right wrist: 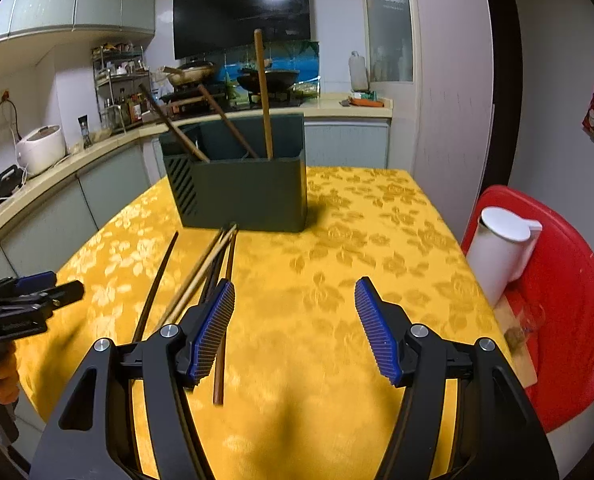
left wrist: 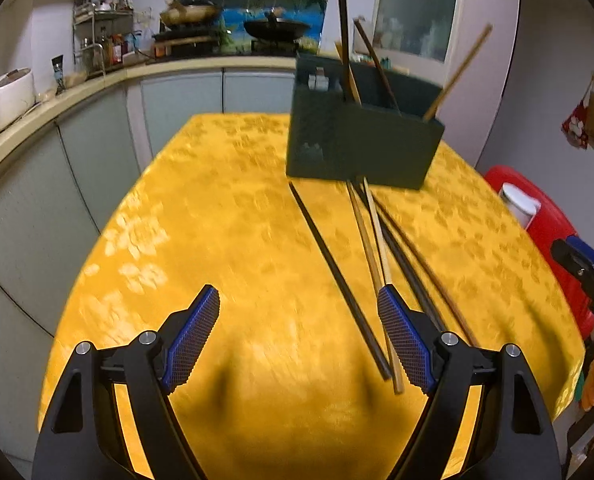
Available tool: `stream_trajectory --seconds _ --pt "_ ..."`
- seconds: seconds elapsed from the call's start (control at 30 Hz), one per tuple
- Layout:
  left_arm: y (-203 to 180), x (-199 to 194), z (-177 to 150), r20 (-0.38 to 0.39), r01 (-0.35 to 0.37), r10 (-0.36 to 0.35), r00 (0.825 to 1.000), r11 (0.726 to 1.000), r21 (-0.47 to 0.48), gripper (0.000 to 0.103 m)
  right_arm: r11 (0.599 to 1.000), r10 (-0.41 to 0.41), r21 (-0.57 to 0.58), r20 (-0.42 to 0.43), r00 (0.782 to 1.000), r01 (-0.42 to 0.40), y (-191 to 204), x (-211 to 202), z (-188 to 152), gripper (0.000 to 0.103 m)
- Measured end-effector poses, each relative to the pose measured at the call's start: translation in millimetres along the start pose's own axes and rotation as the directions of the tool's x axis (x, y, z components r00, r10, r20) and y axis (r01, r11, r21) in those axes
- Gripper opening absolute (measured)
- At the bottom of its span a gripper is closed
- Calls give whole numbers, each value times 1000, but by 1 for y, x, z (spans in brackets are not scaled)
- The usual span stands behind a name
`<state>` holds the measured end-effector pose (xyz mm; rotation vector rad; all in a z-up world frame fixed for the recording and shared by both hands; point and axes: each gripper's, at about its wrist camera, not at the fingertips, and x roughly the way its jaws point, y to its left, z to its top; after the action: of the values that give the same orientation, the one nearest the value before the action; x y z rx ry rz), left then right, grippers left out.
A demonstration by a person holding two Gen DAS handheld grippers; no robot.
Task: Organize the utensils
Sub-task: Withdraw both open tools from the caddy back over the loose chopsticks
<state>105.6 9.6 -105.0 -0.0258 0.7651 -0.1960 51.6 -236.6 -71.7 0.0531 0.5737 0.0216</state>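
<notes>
On the yellow table (right wrist: 357, 240), five chopsticks (right wrist: 195, 284) lie before two released claws (left wrist: 299, 336) (right wrist: 295, 328).

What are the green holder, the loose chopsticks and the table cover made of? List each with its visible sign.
Green holder: likely moulded plastic, matte; even dark green walls, slotted vents on one side.
Loose chopsticks: the pale ones look like bamboo or wood, tan and dull; the dark chopstick could be lacquered wood or plastic, too blurred to tell.
Table cover: woven fabric, satin-like; golden sheen with a lighter floral pattern.
</notes>
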Motion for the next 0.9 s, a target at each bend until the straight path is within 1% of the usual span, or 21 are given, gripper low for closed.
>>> stream_trajectory --seconds 0.13,0.2,0.33,0.5,0.6,0.67,0.83,0.9 --pt "-5 14 -7 -32 -12 12 999 1000 -5 79 1000 -2 16 -8 1000 2 0 -1 -12 61" --pt "-5 22 -9 -49 -31 30 998 999 -19 79 1000 -5 20 -13 1000 5 -1 0 -17 61" --pt "-6 35 -11 -69 -47 45 997 998 -35 79 1000 -19 -6 -22 1000 19 1 4 -23 61" --pt "-10 51 -10 -107 -43 37 994 998 -51 79 1000 -24 -9 -46 999 23 1 11 -29 61" --pt "-16 54 -7 -96 -59 56 994 998 -34 79 999 -33 -10 -55 998 32 -1 14 -32 61" --pt "-21 58 -5 -101 -57 55 993 998 -20 79 999 -35 -9 -62 997 35 -2 16 -33 61" --pt "-30 72 -5 -155 -93 96 983 995 27 78 999 -37 -2 -65 997 37 -4 16 -34 61" --pt "-31 72 -7 -153 -102 107 982 994 42 78 999 -36 3 -66 997 37 -5 16 -34 61"
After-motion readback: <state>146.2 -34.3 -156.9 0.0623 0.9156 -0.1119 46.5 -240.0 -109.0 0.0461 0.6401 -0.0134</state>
